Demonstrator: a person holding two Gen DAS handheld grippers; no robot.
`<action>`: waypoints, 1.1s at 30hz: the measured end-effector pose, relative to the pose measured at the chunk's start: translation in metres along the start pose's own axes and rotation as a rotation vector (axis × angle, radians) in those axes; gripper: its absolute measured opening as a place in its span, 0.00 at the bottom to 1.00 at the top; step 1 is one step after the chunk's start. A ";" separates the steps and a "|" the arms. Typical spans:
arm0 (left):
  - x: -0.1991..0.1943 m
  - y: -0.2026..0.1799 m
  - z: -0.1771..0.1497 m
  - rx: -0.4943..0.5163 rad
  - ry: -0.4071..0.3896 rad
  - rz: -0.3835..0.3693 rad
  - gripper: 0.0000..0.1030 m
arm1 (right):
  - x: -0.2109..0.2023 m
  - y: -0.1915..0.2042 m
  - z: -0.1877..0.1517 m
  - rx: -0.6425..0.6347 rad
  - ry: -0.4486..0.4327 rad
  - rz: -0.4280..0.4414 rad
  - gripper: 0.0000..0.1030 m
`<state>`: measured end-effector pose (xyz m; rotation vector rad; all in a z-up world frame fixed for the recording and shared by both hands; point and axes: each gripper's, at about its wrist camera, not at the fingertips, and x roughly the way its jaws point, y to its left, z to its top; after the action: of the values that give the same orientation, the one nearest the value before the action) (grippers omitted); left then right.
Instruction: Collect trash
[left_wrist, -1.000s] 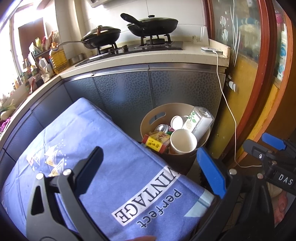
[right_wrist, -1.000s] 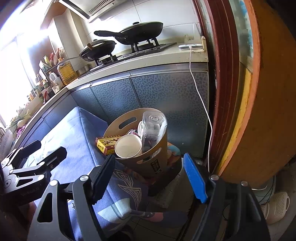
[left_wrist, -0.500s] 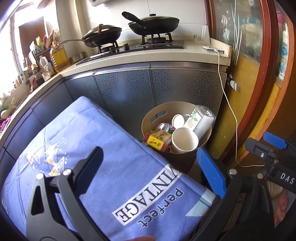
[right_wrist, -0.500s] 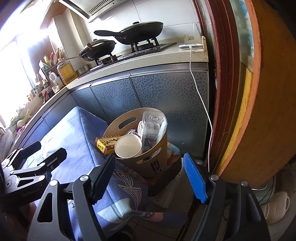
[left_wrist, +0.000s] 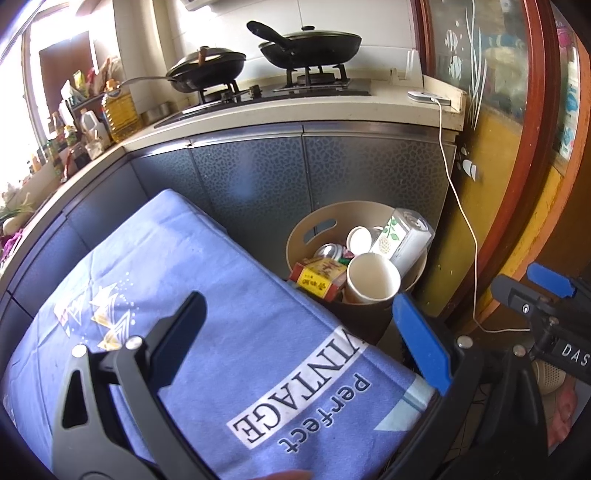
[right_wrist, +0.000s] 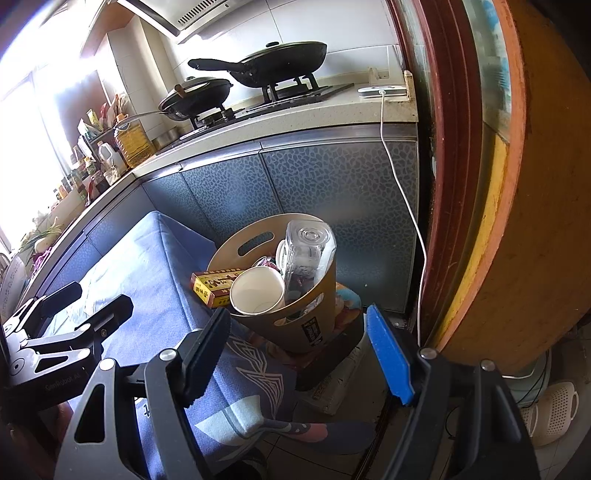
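Observation:
A tan trash bin (left_wrist: 314, 229) (right_wrist: 314, 317) stands on the floor against the cabinet, full of trash: a white paper cup (left_wrist: 373, 278) (right_wrist: 256, 291), a red and yellow box (left_wrist: 317, 278) (right_wrist: 212, 286), a clear plastic bottle (left_wrist: 404, 236) (right_wrist: 308, 247) and a can (left_wrist: 328, 251). My left gripper (left_wrist: 299, 339) is open and empty above the blue cloth, short of the bin. My right gripper (right_wrist: 299, 350) is open and empty in front of the bin. Each gripper also shows in the other's view: the right (left_wrist: 546, 291), the left (right_wrist: 74, 314).
A blue cloth (left_wrist: 207, 295) (right_wrist: 147, 266) marked "VINTAGE perfect" covers a table left of the bin. Behind are grey cabinet doors (left_wrist: 258, 177), a stove with two black pans (left_wrist: 310, 46), and a white cable (left_wrist: 461, 206). A red door frame (right_wrist: 454, 147) stands right.
Both grippers stay open and almost still. The left wrist view has drifted slightly, so the bin sits a little lower and to the right.

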<state>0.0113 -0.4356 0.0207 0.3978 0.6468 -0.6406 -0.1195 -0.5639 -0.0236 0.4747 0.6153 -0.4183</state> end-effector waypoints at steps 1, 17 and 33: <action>0.000 0.000 0.000 0.000 0.000 -0.001 0.94 | 0.000 0.000 0.000 0.000 0.000 0.000 0.73; 0.001 0.005 0.001 0.004 0.036 0.018 0.94 | 0.002 0.002 0.000 -0.006 -0.003 0.004 0.73; -0.012 0.004 0.003 -0.005 0.001 0.024 0.94 | -0.002 0.005 0.004 -0.016 -0.017 0.010 0.73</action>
<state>0.0077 -0.4295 0.0316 0.4005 0.6435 -0.6163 -0.1172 -0.5617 -0.0178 0.4584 0.5991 -0.4077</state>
